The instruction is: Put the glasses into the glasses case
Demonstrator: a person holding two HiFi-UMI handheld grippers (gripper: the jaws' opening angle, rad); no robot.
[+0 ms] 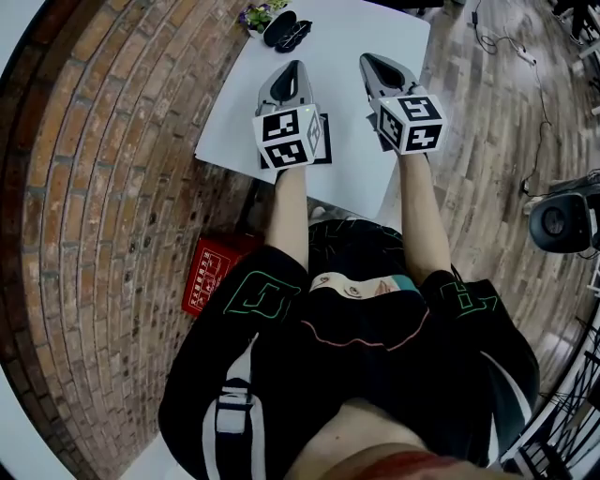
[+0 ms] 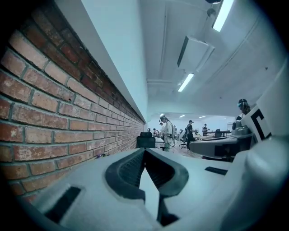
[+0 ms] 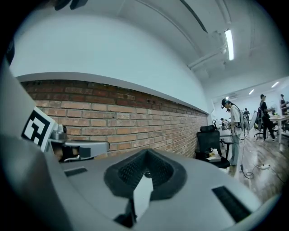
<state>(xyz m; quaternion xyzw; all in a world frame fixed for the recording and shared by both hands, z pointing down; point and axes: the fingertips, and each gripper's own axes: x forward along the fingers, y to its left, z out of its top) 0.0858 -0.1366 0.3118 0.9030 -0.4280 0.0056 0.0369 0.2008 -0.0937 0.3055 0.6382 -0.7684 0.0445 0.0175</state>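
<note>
Left hand-held gripper [image 1: 295, 66] and right hand-held gripper [image 1: 367, 58] pressed together, empty, above white worktop [image 1: 356, 150], glasses [image 1: 295, 36] beside glasses case [image 1: 277, 26] at worktop's far edge

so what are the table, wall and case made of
table: smooth matt white top with no grain, likely laminate or painted board.
wall: rough red brick with pale mortar joints.
case: black with a slight sheen, maybe hard plastic or leatherette; too small to tell.
</note>
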